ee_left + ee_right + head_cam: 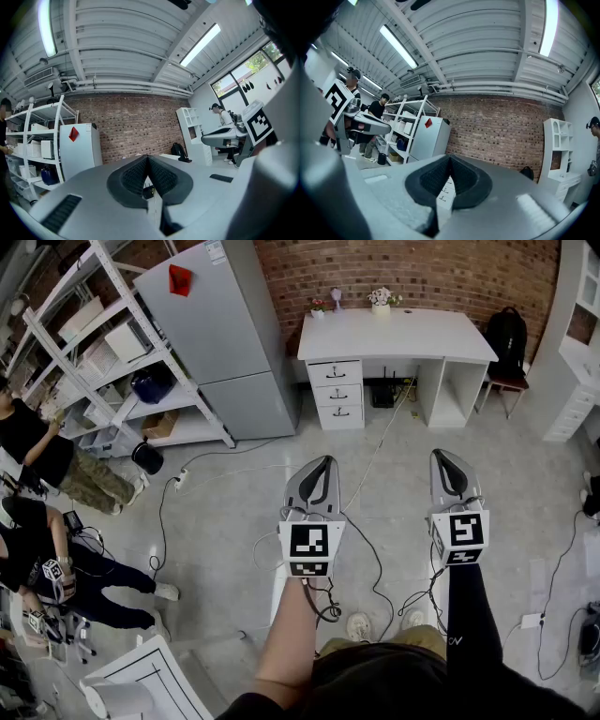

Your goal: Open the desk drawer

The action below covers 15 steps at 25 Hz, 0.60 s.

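Your left gripper (324, 462) and right gripper (442, 455) are held level and side by side above the floor (234, 521). On each, the jaws are closed pad to pad with nothing between them.

The white desk (394, 334) stands ahead of both grippers and well apart from them, against the brick wall (422, 273). Its drawer stack (337, 394) is three drawers one above another, all pushed shut, so their contents are hidden. The stack sits at the desk's left end, straight ahead of your left gripper. An open compartment (450, 390) lies at the desk's other end, ahead of your right gripper. A dark box (382, 395) sits on the floor under the desk between the two. Two small flower pots (380, 298) stand on the desk top near the wall.

To the left of your left gripper is a grey refrigerator (225, 334). Further left is a white shelf rack (103, 362) whose shelves hold boxes and a dark blue container (153, 383), with a black bucket (147, 457) on the floor at its foot. People (37, 456) are at the far left.

To the right of your right gripper, a black backpack (507, 332) rests on a chair just beside the desk, with a white shelving unit (574, 381) beyond it.

Loose cables (380, 451) lie across the floor between the grippers and the desk
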Each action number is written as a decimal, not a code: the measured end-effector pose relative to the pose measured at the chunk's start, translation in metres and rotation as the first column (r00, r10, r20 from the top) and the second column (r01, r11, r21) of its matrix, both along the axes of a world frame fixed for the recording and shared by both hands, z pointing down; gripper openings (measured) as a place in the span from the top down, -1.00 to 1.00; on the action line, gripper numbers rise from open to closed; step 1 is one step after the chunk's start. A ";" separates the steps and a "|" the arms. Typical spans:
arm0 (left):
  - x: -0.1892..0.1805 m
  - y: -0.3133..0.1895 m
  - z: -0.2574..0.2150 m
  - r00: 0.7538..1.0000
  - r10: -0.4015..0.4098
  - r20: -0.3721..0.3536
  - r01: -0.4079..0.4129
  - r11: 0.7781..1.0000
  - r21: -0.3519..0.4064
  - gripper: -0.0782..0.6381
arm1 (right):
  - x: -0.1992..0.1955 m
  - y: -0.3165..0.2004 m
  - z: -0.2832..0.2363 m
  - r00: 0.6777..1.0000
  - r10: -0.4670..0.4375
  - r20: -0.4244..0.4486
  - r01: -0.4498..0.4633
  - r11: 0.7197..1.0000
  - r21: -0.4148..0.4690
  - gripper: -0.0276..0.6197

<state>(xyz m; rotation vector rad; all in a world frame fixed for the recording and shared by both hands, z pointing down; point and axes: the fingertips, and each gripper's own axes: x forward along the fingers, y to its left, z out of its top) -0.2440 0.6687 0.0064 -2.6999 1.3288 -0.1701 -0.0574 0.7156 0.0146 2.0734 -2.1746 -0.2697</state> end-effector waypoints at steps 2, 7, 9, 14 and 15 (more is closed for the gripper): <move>-0.002 -0.001 0.000 1.000 0.001 -0.003 -0.001 1.000 0.000 0.76 | -0.004 -0.001 0.001 1.000 -0.003 0.004 0.003 1.000 0.000 0.91; -0.006 -0.005 0.003 1.000 -0.001 -0.011 0.001 1.000 -0.003 0.76 | -0.012 -0.005 0.007 0.999 -0.032 0.007 0.032 0.999 -0.009 0.91; -0.008 -0.007 0.002 1.000 0.000 -0.010 -0.001 1.000 -0.003 0.76 | -0.019 -0.007 0.007 0.997 -0.064 0.033 0.064 0.998 0.002 0.91; -0.013 -0.010 0.003 1.000 0.007 -0.016 -0.007 1.000 -0.006 0.76 | -0.041 -0.012 0.012 0.982 -0.150 0.111 0.151 0.989 0.007 0.26; -0.013 -0.010 0.004 1.000 0.008 -0.016 -0.009 1.000 -0.009 0.76 | -0.044 -0.013 0.013 0.979 -0.158 0.125 0.158 0.987 0.012 -0.08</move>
